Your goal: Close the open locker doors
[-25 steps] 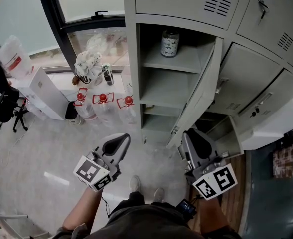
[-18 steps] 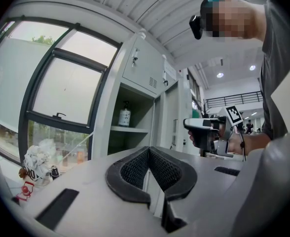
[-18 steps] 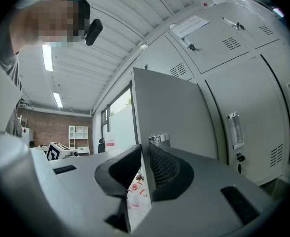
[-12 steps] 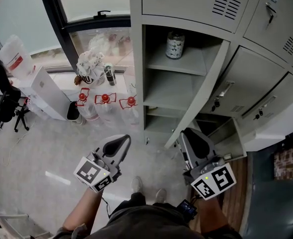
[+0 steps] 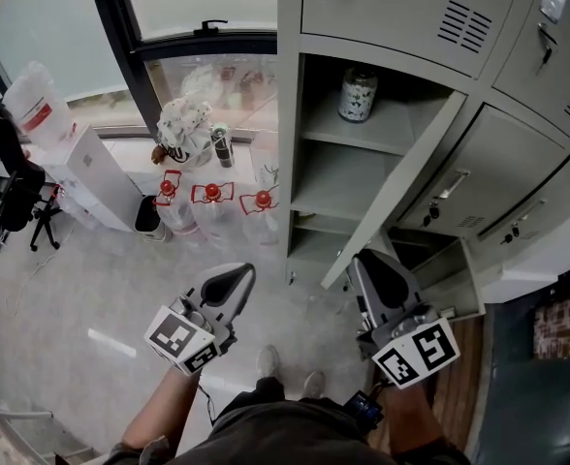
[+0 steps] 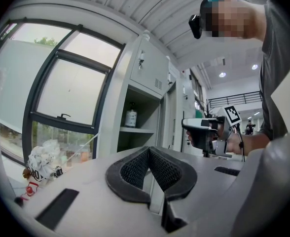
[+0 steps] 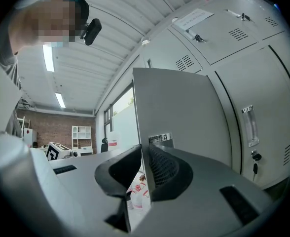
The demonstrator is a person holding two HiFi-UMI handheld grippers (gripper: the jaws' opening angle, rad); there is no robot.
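Note:
The grey locker bank (image 5: 392, 13) has a tall compartment standing open, with a jar (image 5: 358, 95) on its upper shelf. Its door (image 5: 411, 177) hangs partly open, hinged on the right. My right gripper (image 5: 363, 258) is shut, and its tips are at the door's lower free edge. In the right gripper view the door (image 7: 184, 112) rises straight ahead of the shut right gripper (image 7: 141, 147). Whether the tips touch the door I cannot tell. My left gripper (image 5: 237, 271) is shut on nothing, out over the floor left of the locker. A small lower door (image 5: 450, 279) also stands open.
Three red-capped water bottles (image 5: 212, 197) stand on the floor left of the locker, by a white box (image 5: 91, 177) and a bag under the window. The person's shoes (image 5: 266, 361) are just below the grippers. A wooden floor strip (image 5: 459, 376) lies at the right.
The tall door's free edge has come closer to the locker's left frame, and the right gripper has stayed at it. The head view has shifted, so the lockers sit further right. The left gripper has barely moved.

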